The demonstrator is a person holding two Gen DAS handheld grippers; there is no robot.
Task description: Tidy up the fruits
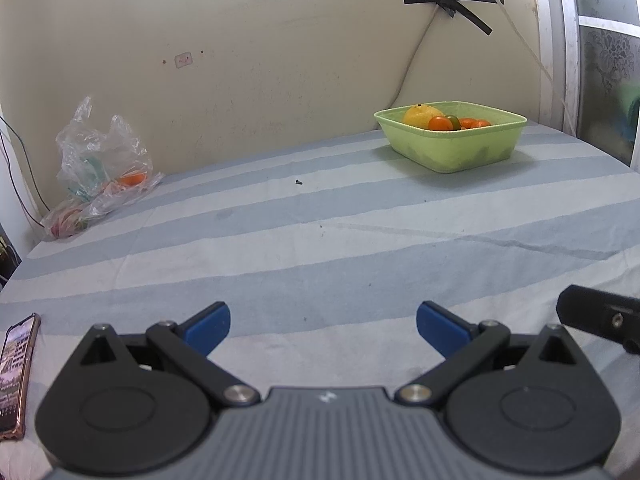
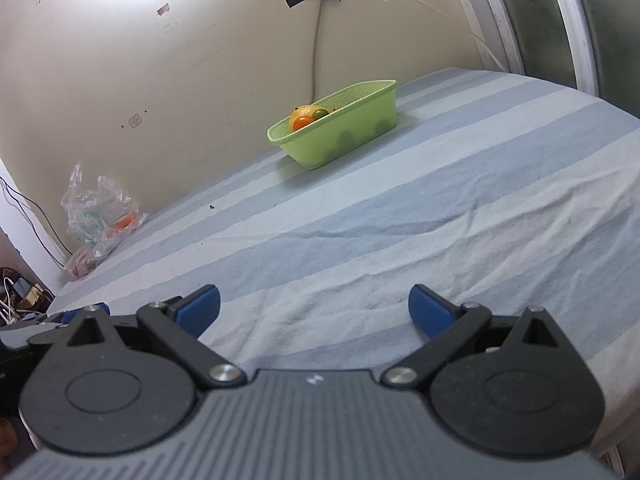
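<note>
A light green basket (image 1: 460,148) stands at the far right of the striped bed, near the wall. It holds a yellow fruit (image 1: 420,115), small orange fruits (image 1: 440,123) and a green one. It also shows in the right wrist view (image 2: 340,136). A clear plastic bag (image 1: 100,160) at the far left holds an orange fruit (image 1: 132,179); the bag also shows in the right wrist view (image 2: 100,208). My left gripper (image 1: 323,330) is open and empty, low over the near sheet. My right gripper (image 2: 314,312) is open and empty, also near the front.
The blue and white striped sheet (image 1: 320,240) covers the surface. A phone (image 1: 16,372) lies at the near left edge. Part of the right gripper (image 1: 600,316) shows at the right. A cable hangs down the wall behind the basket. A small dark speck (image 1: 298,181) lies mid-sheet.
</note>
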